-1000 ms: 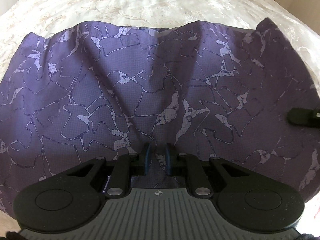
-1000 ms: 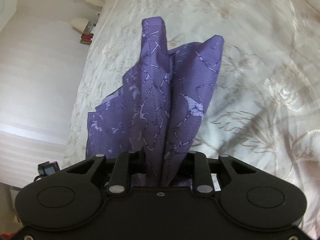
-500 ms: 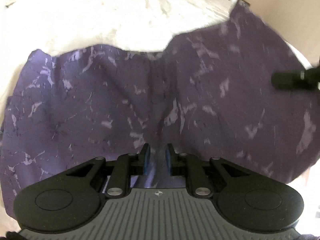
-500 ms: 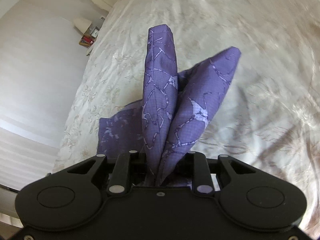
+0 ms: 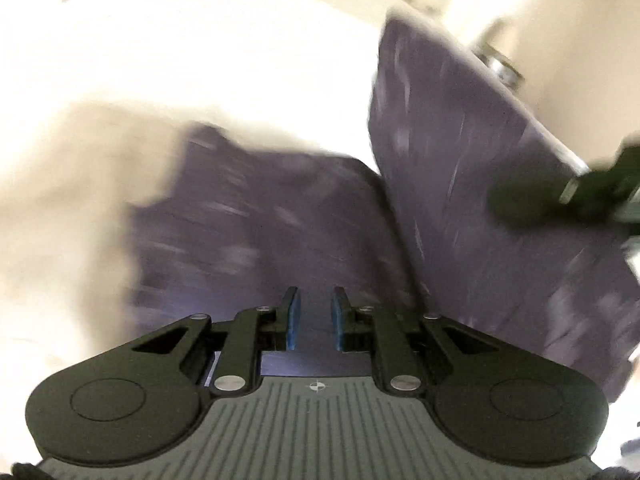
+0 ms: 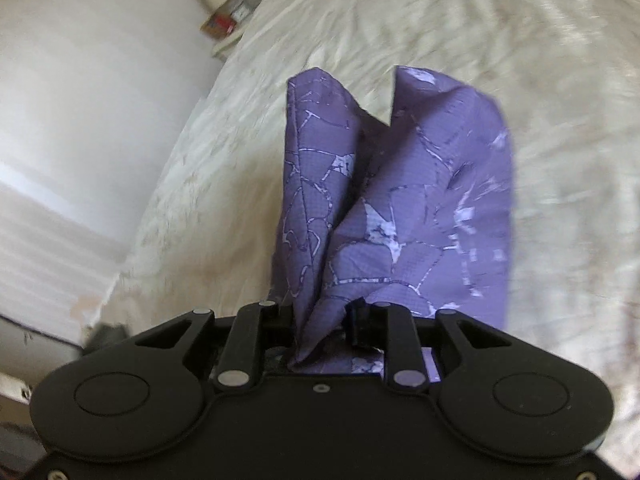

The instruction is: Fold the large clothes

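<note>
1. The purple crack-patterned cloth garment [image 6: 396,208] hung bunched, clamped in the right tongs [image 6: 324,320], above the cream bedspread [image 6: 480,32].
2. The left tongs [image 5: 314,320] stood slightly apart with cloth between them; whether they gripped it I cannot tell.
3. The fold looked barely begun; laying flat and folding remained.

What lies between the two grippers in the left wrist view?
Only purple garment spans from the left gripper to the right gripper, per the left wrist view.

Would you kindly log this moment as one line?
left gripper: shut on purple garment | right gripper: shut on purple garment | garment lifted over bed
</note>
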A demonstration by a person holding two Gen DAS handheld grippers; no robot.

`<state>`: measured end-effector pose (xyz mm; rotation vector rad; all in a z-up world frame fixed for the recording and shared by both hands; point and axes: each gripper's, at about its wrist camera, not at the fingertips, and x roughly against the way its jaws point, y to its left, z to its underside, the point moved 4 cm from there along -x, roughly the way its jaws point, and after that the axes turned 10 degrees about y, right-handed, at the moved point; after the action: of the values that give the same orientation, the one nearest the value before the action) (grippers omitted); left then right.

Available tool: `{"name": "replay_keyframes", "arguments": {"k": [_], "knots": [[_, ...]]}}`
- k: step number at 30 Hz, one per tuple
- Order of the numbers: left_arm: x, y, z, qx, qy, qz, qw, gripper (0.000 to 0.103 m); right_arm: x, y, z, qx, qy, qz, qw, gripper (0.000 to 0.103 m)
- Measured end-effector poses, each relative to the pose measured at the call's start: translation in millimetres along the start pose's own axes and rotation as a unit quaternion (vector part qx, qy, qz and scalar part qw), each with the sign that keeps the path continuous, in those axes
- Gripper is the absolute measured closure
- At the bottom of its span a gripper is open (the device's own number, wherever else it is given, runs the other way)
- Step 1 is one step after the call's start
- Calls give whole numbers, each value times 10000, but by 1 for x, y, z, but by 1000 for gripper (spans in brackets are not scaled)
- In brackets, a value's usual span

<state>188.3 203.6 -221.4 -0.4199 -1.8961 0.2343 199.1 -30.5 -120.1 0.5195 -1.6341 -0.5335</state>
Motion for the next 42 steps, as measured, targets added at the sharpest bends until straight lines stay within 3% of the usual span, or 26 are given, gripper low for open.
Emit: {"name": "replay_keyframes", "arguments": {"k": [6,15,22,26,30,32,34,42], "knots": [[38,68,2,387,-204,-616,9971,87,-78,25,-1,82,375,124,9992,69],[46,89,13,695,-149,-853,9938,87,-147,59,16,715,700,584,9933,66],[60,83,-9,473,-338,-729,9956,87,-144,76,31,1468,700,789,9835,65],[70,54,-31,-159,-649,-456,9967,87,-133,80,43,1593,640,709,9826,65],[64,22,-51,-737,-679,54,9950,86,-135,90,57,1899,724,762,9762,61],[54,10,-57,-892,-585,177,9941,86,-134,91,60,1957,570,722,9763,50],[39,3,-60,-979,-385,215,9942,86,-129,92,64,2007,366,515,9776,32],[-3,16,-55,-1026,404,54,9939,86,-67,72,75,1904,-201,369,9808,32]]}}
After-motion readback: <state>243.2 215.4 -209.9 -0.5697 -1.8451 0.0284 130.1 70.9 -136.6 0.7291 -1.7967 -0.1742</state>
